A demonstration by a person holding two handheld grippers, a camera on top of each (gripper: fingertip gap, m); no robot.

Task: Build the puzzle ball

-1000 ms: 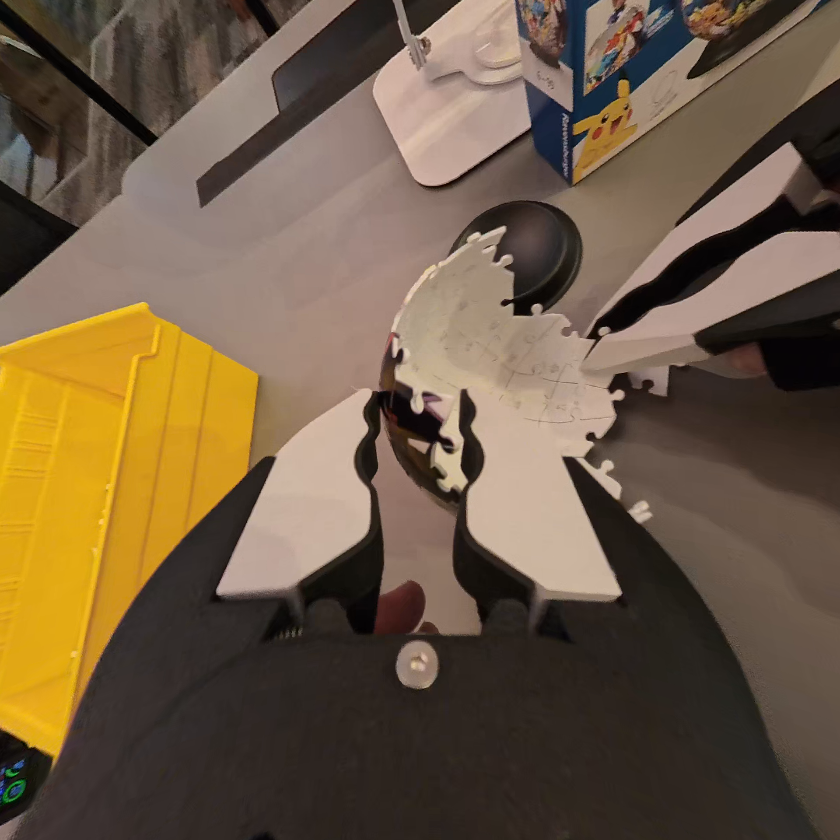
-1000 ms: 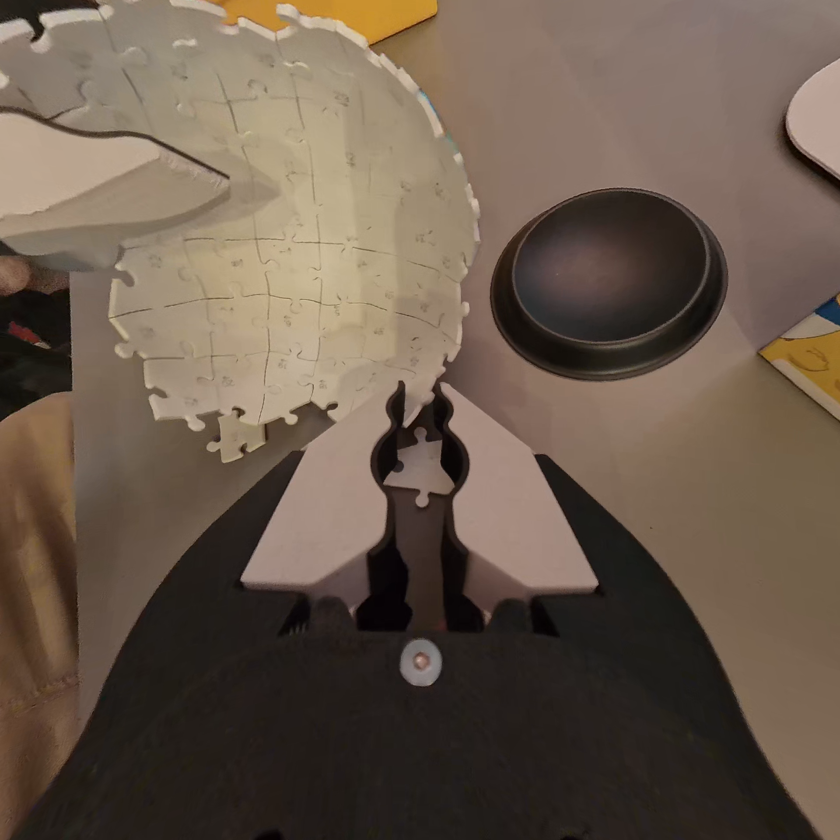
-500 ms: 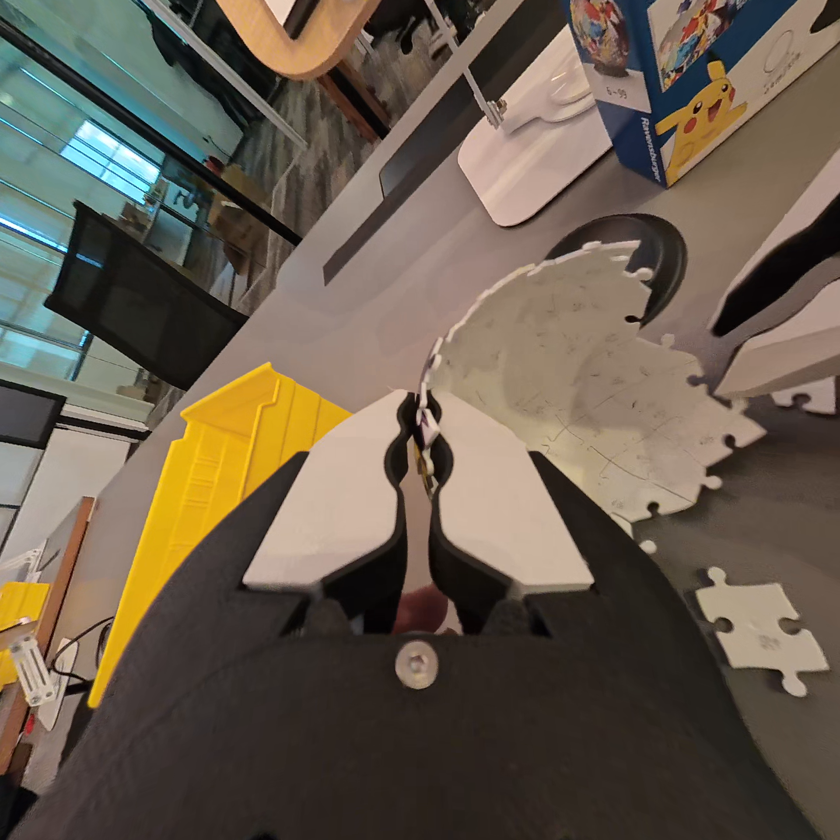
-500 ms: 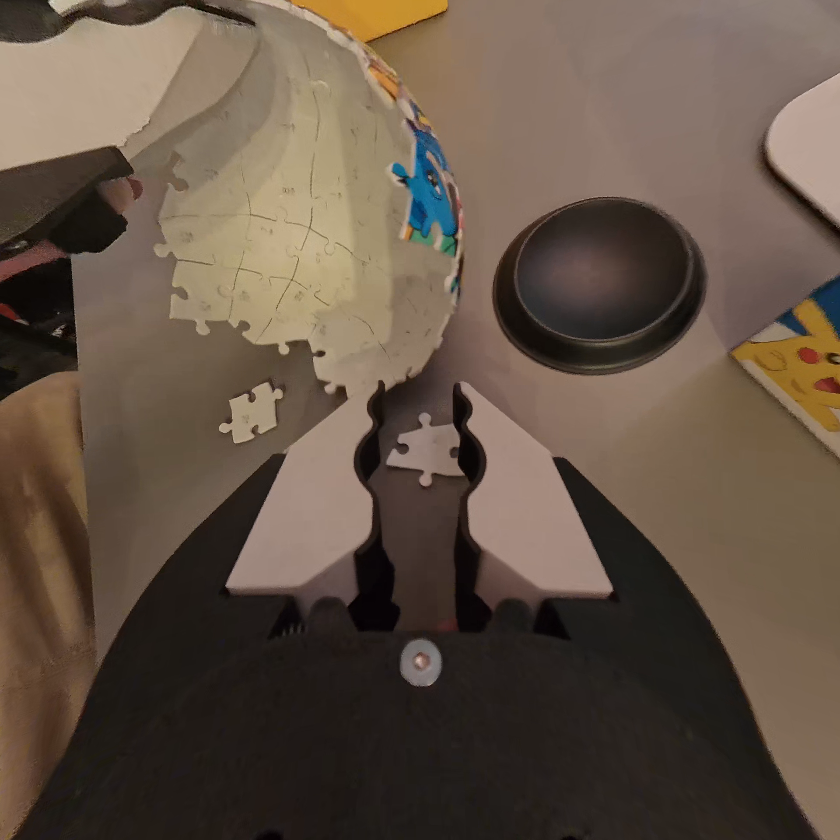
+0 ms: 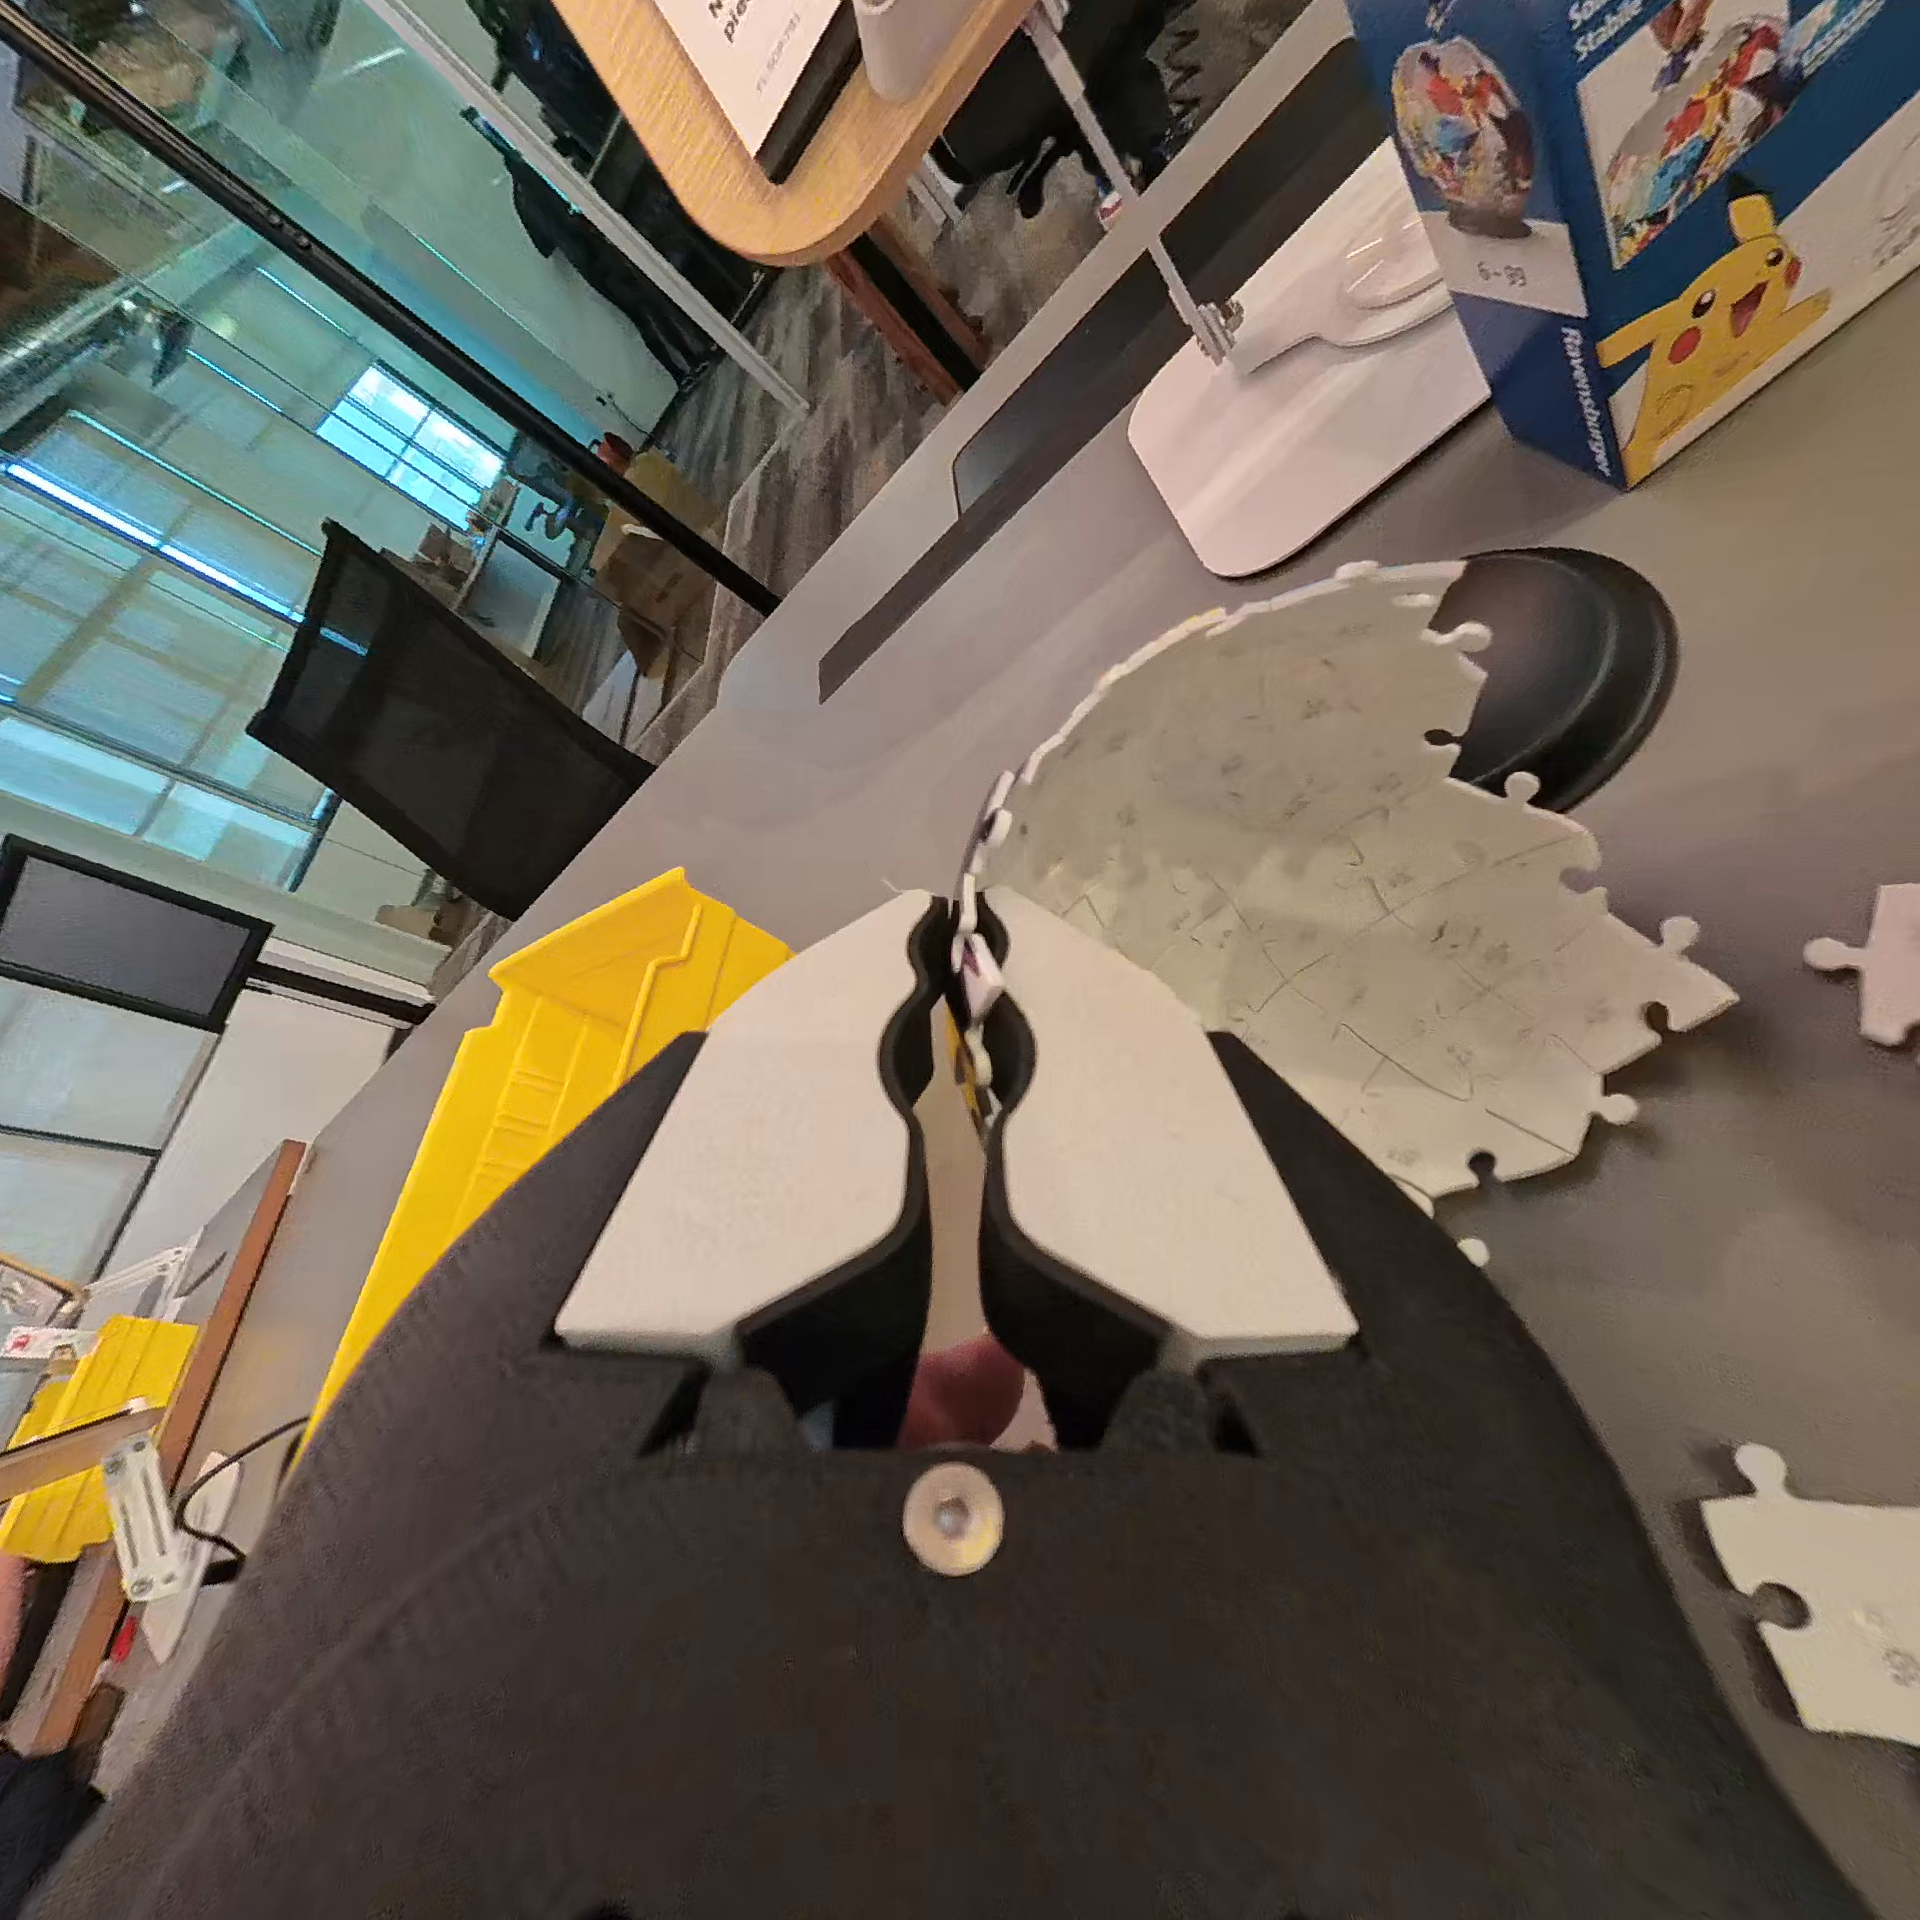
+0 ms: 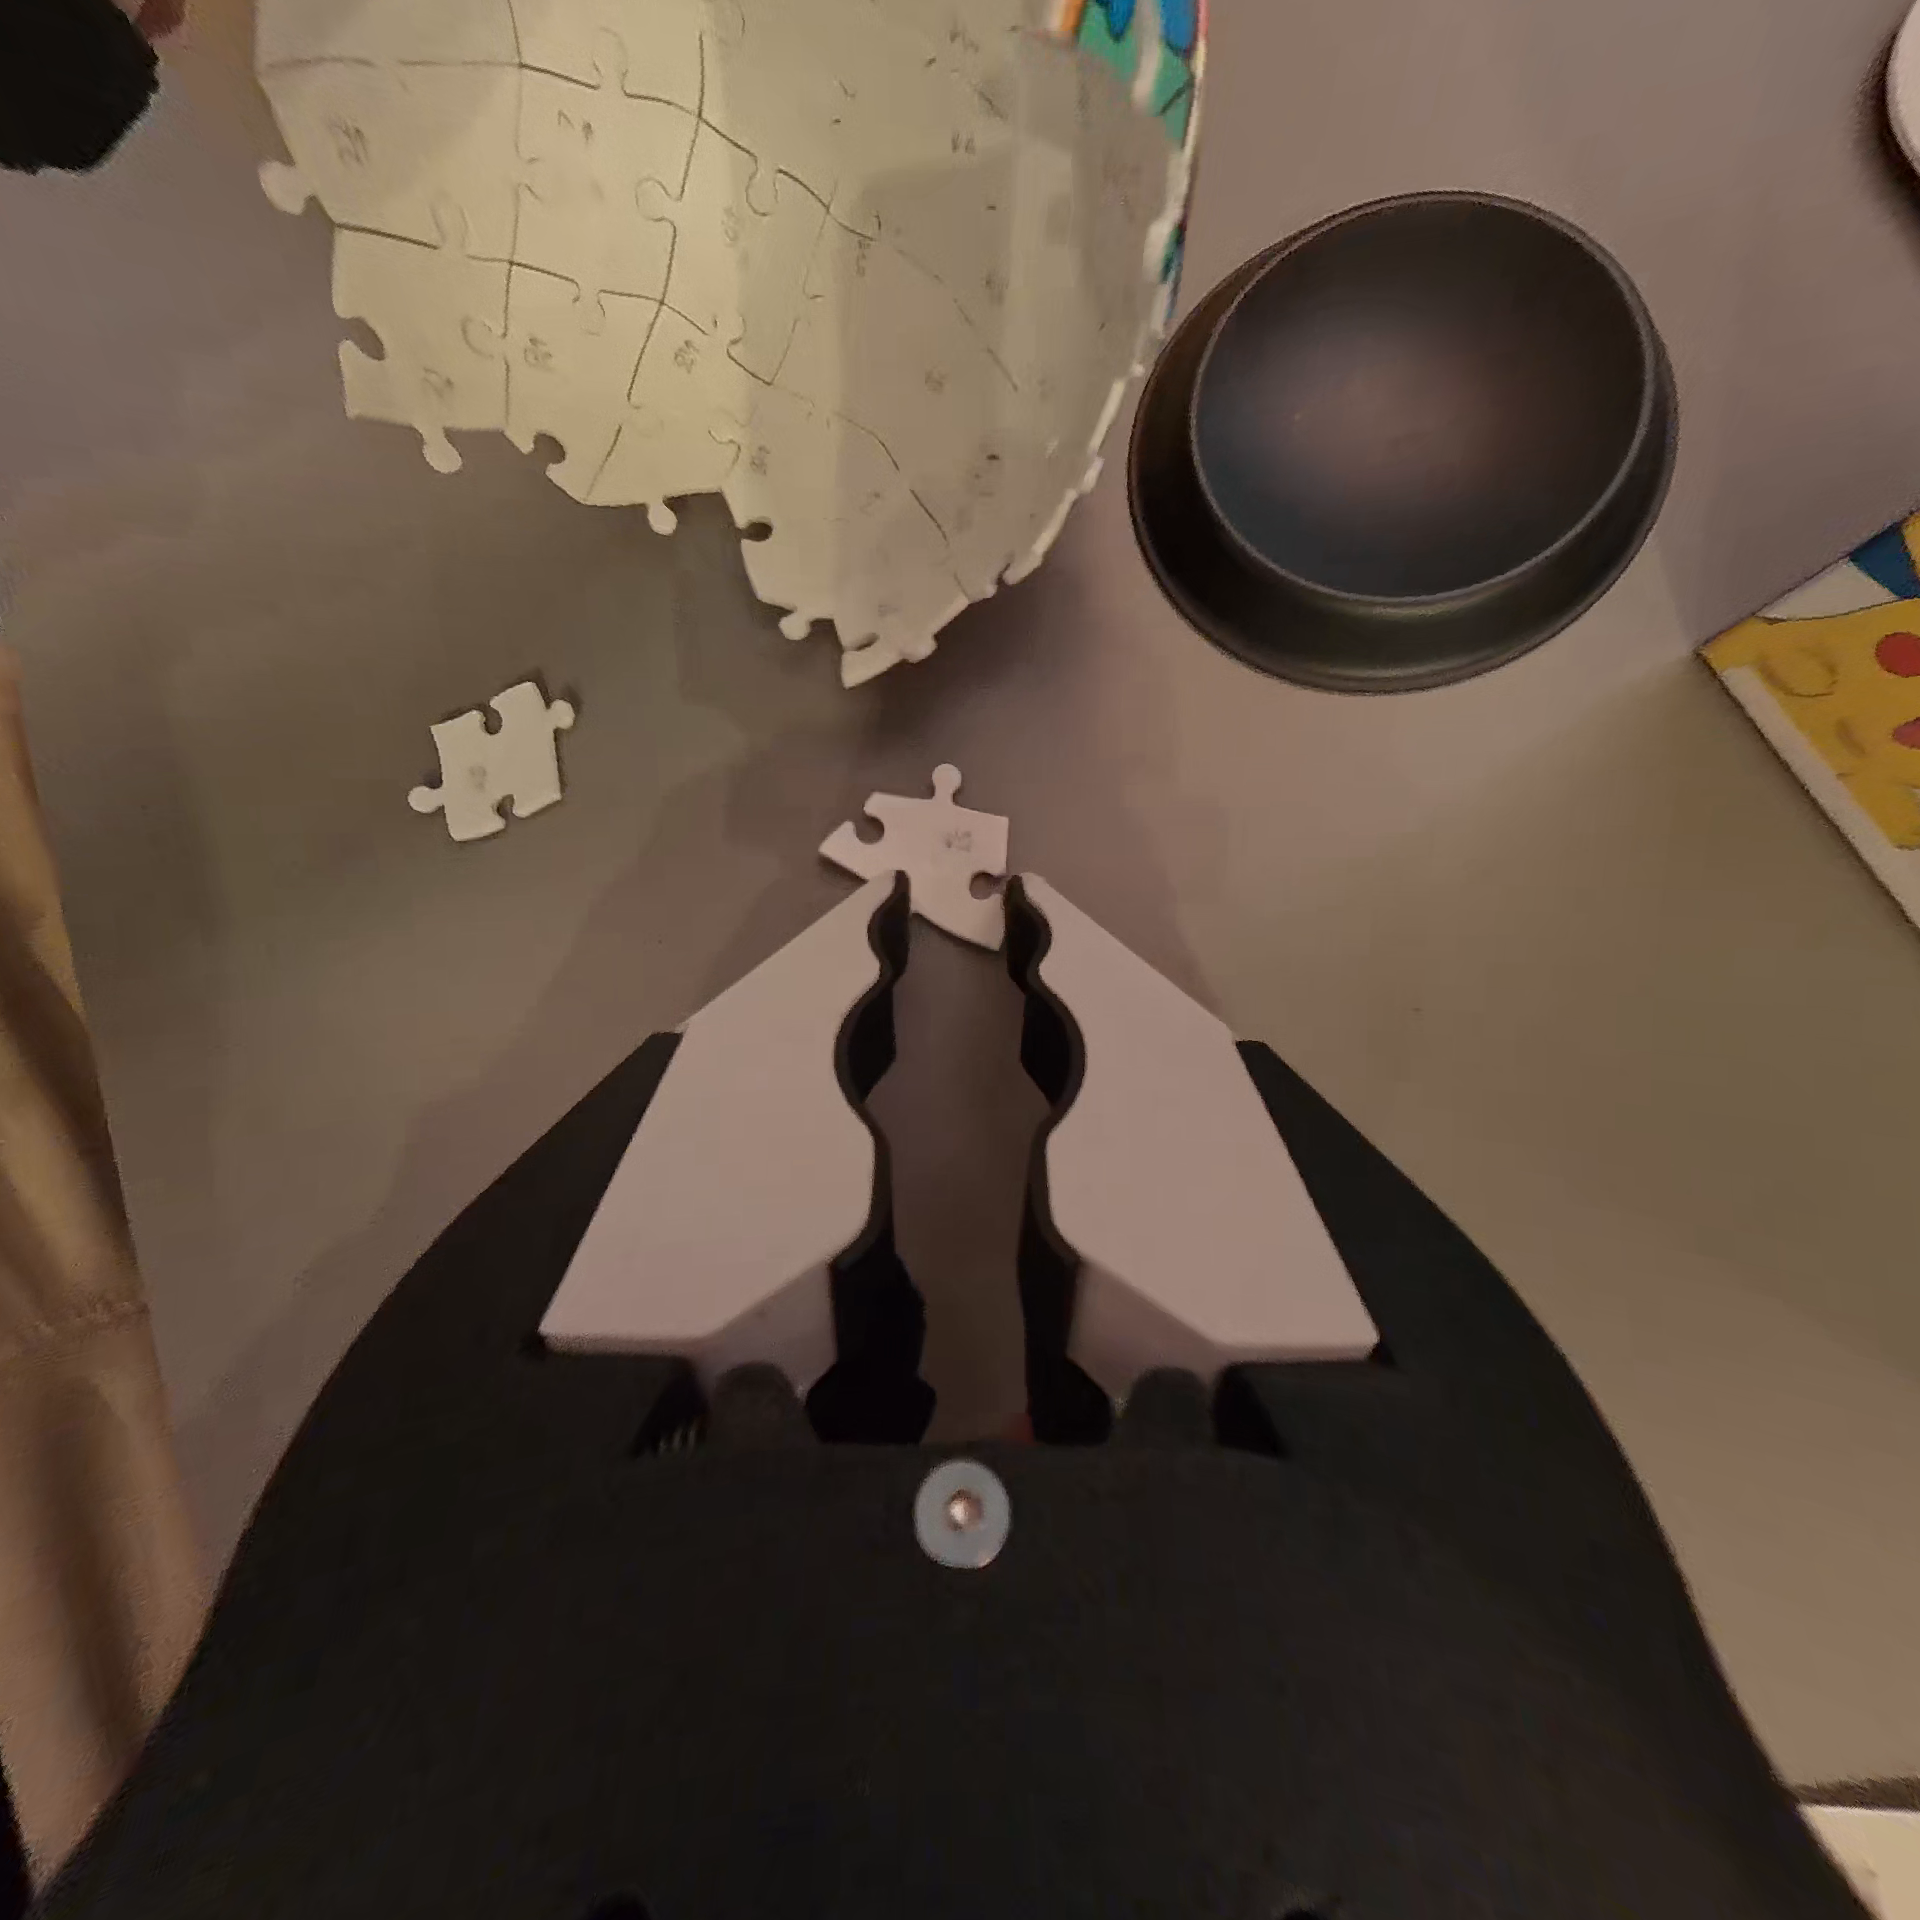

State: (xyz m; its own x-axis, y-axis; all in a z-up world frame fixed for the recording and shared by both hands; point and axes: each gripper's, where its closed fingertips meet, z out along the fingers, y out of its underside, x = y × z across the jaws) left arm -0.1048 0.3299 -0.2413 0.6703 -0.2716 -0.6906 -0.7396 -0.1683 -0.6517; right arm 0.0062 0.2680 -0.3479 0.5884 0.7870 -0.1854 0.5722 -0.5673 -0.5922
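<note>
The half-built puzzle ball [image 5: 1309, 914] is a curved shell with its white inside facing me; it also shows in the right wrist view [image 6: 748, 291]. My left gripper [image 5: 961, 930] is shut on the shell's rim and holds it tilted over the table. My right gripper [image 6: 954, 883] is open, low over the table, and a loose white puzzle piece [image 6: 930, 847] lies flat just past its fingertips. A second loose piece [image 6: 494, 761] lies to its left. The black round ball stand [image 6: 1403, 457] sits on the table right of the shell, and shows behind it in the left wrist view [image 5: 1579, 675].
A yellow bin [image 5: 582, 1081] stands left of the shell. The blue puzzle box [image 5: 1662, 208] and a white lamp base [image 5: 1299, 436] stand at the back. Two loose pieces [image 5: 1870, 977] [image 5: 1829, 1621] lie at the right. A beige sleeve [image 6: 62, 1143] is at the left edge. There is about 15 cm between the tips of the two grippers. Left tips and right tips are each some 25 cm from the white lamp base [image 5: 1299, 436].
My right gripper opened, let go of the loose piece, and drew back from the shell. My left gripper closed on the shell's rim and tilted it; a second piece now lies on the table.
</note>
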